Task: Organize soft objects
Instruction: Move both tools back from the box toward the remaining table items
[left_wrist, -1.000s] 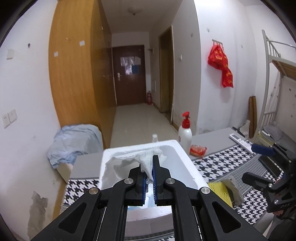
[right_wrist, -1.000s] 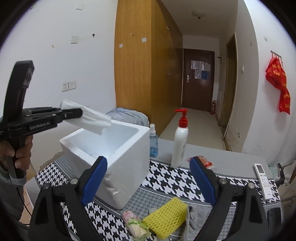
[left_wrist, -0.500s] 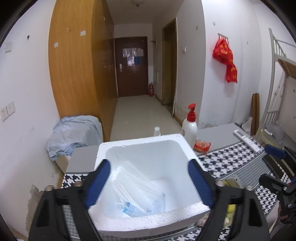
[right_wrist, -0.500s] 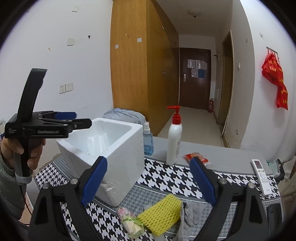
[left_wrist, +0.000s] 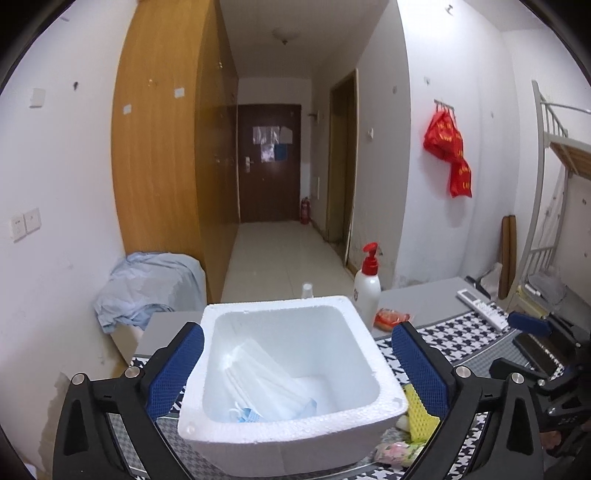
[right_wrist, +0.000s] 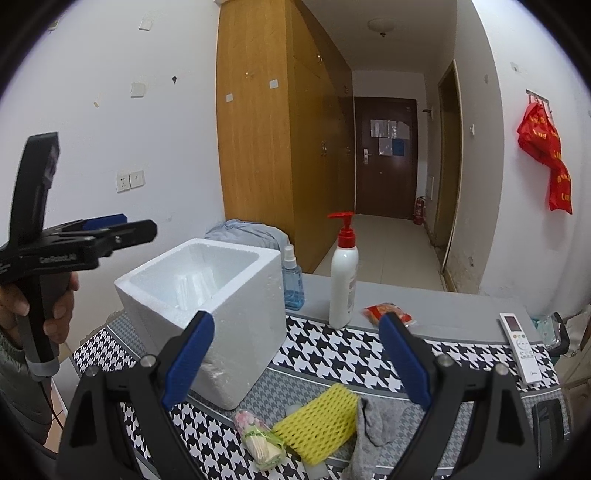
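A white foam box (left_wrist: 280, 432) (right_wrist: 240, 332) stands on the houndstooth table cover. A pack of white face masks (left_wrist: 266, 384) (right_wrist: 192, 288) lies inside it, free of any grip. My left gripper (left_wrist: 297, 332) (right_wrist: 122, 229) hovers above and just behind the box. Its jaws are opening wide and nothing is between them. My right gripper (right_wrist: 295, 321) (left_wrist: 528, 325) stands open and empty over the table to the right of the box. Below it lie a yellow foam net (right_wrist: 317, 417), a grey cloth (right_wrist: 380, 424) and a small pink-and-green packet (right_wrist: 258, 435).
Behind the box stand a white pump bottle (right_wrist: 343, 280) and a blue spray bottle (right_wrist: 293, 284). A red snack packet (right_wrist: 384, 310) and a remote (right_wrist: 521, 343) lie farther right. A light blue cloth heap (left_wrist: 147, 284) sits off the table's left end.
My left gripper was shut on the white mask pack over the box; it has opened and the pack now lies inside the box. The right gripper has stayed put.
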